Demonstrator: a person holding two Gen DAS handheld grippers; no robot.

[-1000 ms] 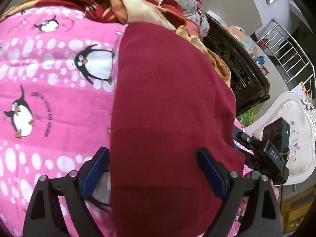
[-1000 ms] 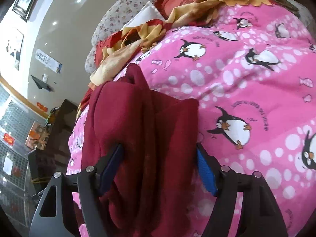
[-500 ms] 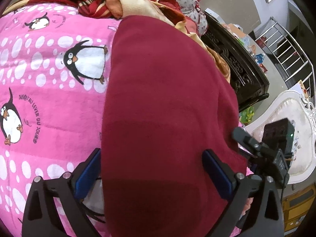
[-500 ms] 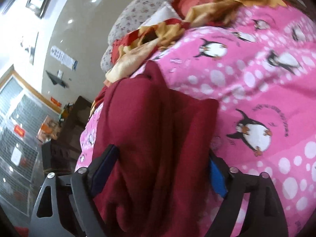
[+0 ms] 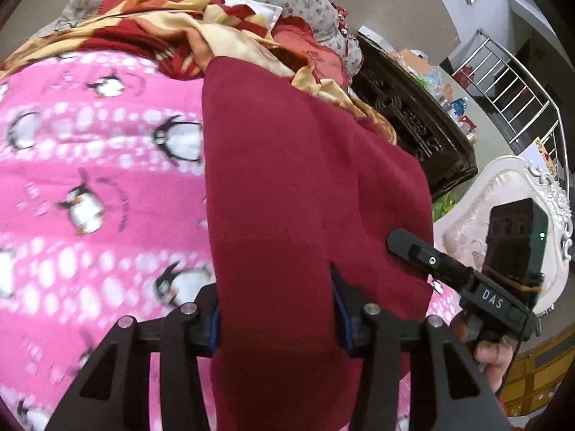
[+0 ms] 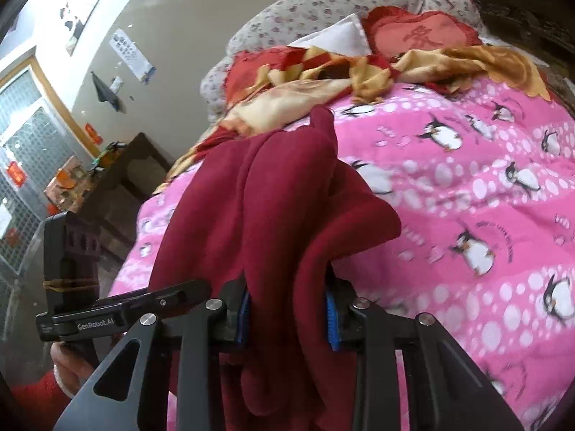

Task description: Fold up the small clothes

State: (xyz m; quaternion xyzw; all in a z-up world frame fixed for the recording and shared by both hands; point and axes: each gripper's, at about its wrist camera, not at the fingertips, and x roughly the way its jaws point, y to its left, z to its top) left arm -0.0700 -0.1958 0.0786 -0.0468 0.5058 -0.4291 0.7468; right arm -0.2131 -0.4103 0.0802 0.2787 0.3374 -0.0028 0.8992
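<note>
A dark red fleece garment [image 5: 305, 186] lies on a pink penguin-print blanket [image 5: 100, 194]. My left gripper [image 5: 276, 309] is shut on its near edge, the cloth bunched between the blue pads. In the right wrist view the garment [image 6: 273, 208] is rumpled in folds, and my right gripper [image 6: 287, 309] is shut on its near edge too. The right gripper's body [image 5: 463, 280] shows at the right of the left wrist view; the left gripper's body [image 6: 107, 309] shows at the left of the right wrist view.
A red and gold quilt [image 6: 345, 75] and floral pillows [image 6: 316, 18] lie at the bed's head. A dark carved cabinet [image 5: 413, 122] and a white upholstered chair [image 5: 503, 212] stand beside the bed. A metal rack [image 5: 510, 86] is farther off.
Both grippers went from wide open around the garment to shut on its near edge. Both have lifted and tilted, so more of the headboard end shows.
</note>
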